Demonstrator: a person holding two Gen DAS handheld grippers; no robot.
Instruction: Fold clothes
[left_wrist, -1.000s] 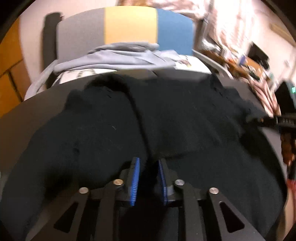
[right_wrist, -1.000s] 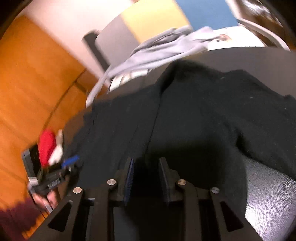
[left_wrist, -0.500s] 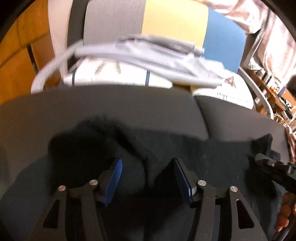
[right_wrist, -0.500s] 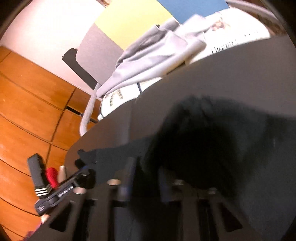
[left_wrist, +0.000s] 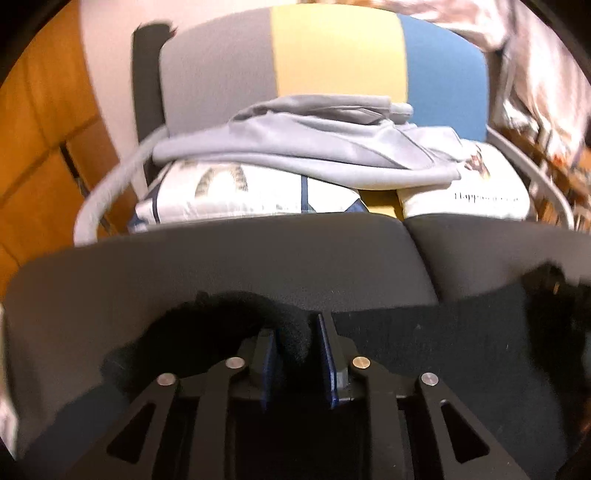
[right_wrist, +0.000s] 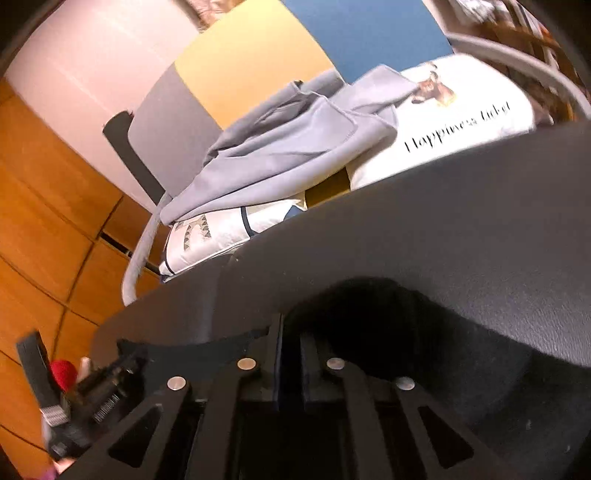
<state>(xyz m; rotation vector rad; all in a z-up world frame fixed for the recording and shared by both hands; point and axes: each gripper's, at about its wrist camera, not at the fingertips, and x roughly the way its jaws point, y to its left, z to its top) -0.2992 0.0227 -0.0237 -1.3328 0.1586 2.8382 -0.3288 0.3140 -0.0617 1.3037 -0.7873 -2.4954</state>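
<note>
A black garment lies across the dark grey table, with its far edge close in front of both grippers. My left gripper is shut on a bunched fold of that edge, and black fabric bulges between the blue pads. In the right wrist view the black garment rises in a hump beside my right gripper, which is shut on its edge with the fingers nearly together. The left gripper shows at the lower left of that view.
Beyond the table stands a chair with a grey, yellow and blue back. It holds a grey sweatshirt on top of white printed cushions. Wooden panelling fills the left side.
The garment was spread wide a second ago. My left gripper opened half a second ago and has now shut on the far edge. The right gripper's fingers have drawn closer together.
</note>
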